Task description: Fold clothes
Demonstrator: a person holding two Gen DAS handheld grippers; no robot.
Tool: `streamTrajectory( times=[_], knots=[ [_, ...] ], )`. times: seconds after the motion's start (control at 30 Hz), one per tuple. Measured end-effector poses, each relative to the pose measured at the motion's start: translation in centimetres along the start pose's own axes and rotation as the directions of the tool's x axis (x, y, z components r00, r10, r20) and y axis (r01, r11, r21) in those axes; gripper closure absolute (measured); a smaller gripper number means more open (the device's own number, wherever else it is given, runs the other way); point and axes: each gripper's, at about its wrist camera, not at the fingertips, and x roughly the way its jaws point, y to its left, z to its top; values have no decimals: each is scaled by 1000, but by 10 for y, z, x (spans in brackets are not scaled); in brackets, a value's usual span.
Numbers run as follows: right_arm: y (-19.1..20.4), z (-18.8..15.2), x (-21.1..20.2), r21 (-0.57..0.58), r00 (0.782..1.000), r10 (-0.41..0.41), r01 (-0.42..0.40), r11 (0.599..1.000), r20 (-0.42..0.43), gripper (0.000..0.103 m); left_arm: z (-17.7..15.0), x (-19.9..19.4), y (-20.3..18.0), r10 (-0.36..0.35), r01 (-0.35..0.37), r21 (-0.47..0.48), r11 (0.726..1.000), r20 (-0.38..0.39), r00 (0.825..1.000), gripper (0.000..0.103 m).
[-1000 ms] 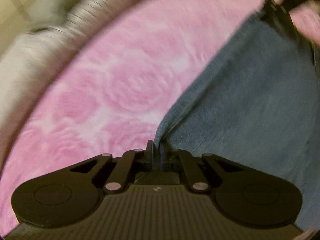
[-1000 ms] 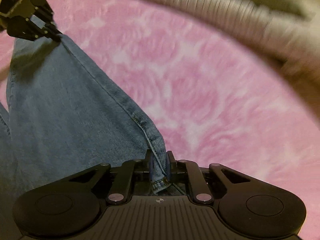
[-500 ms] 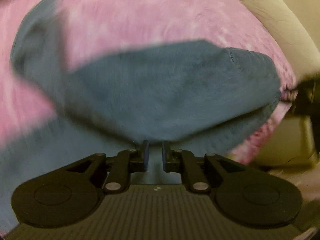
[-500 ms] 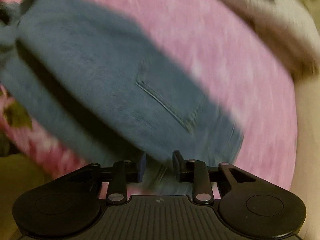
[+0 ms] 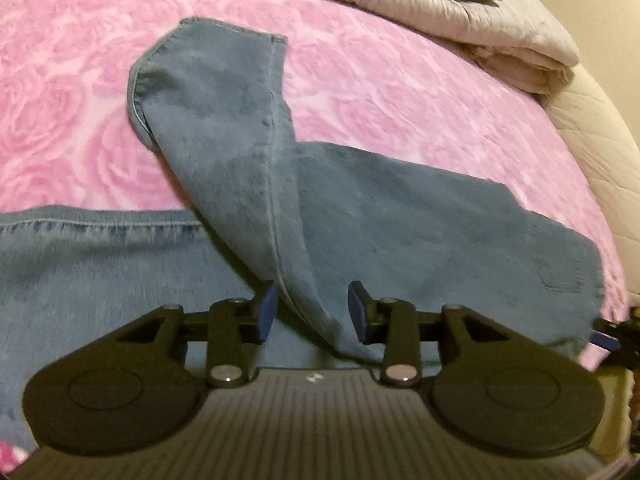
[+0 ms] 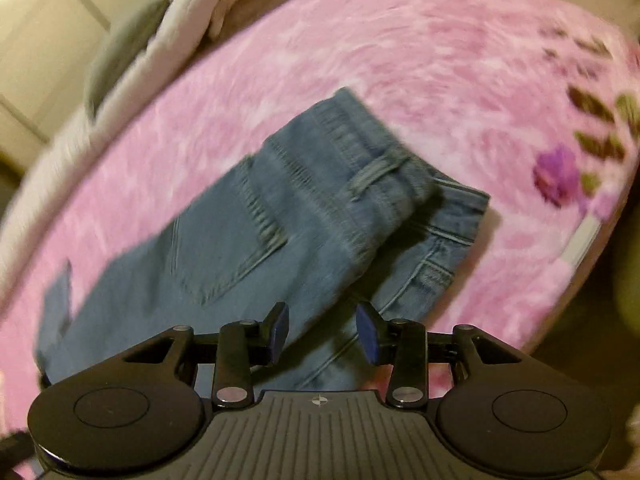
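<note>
Both grippers let go of the jeans (image 5: 360, 216) — one fold laid across the pink rose-patterned blanket (image 5: 400, 80).

The left gripper (image 5: 312, 312) and right gripper (image 6: 322, 330) have just been opening, and each now stands fairly wide, with denim lying between the blue pads but not pinched. To finish this release well, I judge both should lift straight off so no pad drags the fabric, then flatten the ridge running up from the left gripper and square the loose edges before the next fold. The jeans are mid-blue denim, lying near the bed's edge, with a leg hem (image 5: 140, 92) flopped over at the far side and the waistband (image 6: 360, 152) and back pocket (image 6: 232, 232) facing up, rumpled rather than flat.
</note>
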Motion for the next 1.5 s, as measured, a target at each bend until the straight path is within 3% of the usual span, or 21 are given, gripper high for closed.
streamTrajectory(
  times=[0.17,0.33,0.43,0.57,0.6,0.77,0.83,0.9,0.97,1.03,1.07,1.1,1.13,1.17,1.23,1.27,1.33,1.43,1.5],
  knots=[
    [-40,-9,1,74,982,142,-152,986,127,61,-16,6,10,-34,34,12,999,98,995,69],
    [-71,-21,-7,116,934,247,-284,952,256,61,-37,7,18,-98,96,22,995,175,980,69],
    [-85,-31,-13,153,910,288,-343,927,300,61,-45,-3,16,-88,90,-4,996,198,976,69],
    [-83,-38,-31,167,921,263,-318,933,288,61,-40,-16,1,-46,46,4,999,201,978,67],
    [-83,-36,-35,152,915,278,-331,931,293,61,-36,-18,-3,-35,32,14,999,209,977,62],
    [-89,-22,-36,175,897,308,-374,911,315,60,-17,3,-5,85,-81,-31,996,182,980,62],
    [-90,-14,-28,191,898,318,-384,903,305,60,-16,13,-1,113,-107,-48,993,168,979,71],
    [-89,-8,-18,206,910,303,-366,908,281,60,-19,18,3,125,-120,-44,992,180,976,91],
    [-89,-2,-7,213,920,294,-352,912,259,60,-25,13,5,118,-115,-30,993,217,969,98],
    [-89,5,4,222,924,294,-349,911,246,60,-33,5,7,100,-98,-18,995,265,959,99],
    [-90,8,9,224,921,300,-356,907,248,61,-35,-1,9,87,-86,-15,996,287,954,99],
    [-88,11,8,206,923,293,-347,915,251,88,-38,-8,9,70,-69,-13,998,312,948,99],
    [-85,14,8,187,924,287,-338,922,254,94,-42,-16,9,53,-52,-11,999,337,940,99],
    [-82,15,1,159,917,289,-340,927,274,94,-47,-27,7,40,-44,2,999,367,929,99],
    [-79,12,-21,84,884,328,-374,924,334,95,-62,-45,-1,36,-66,56,996,423,905,99],
    [-79,9,-32,52,868,345,-387,920,358,95,-71,-47,-2,44,-82,72,994,423,905,99],
    [-89,0,-39,59,872,335,-379,924,356,96,-93,-45,-4,69,-115,93,989,396,915,99],
    [-113,-14,-15,132,922,262,-308,942,284,96,-116,-27,0,96,-122,57,991,333,938,99],
    [-118,-20,-18,132,907,284,-337,932,311,96,-122,-30,-4,103,-136,68,988,360,927,99]
  ],
)
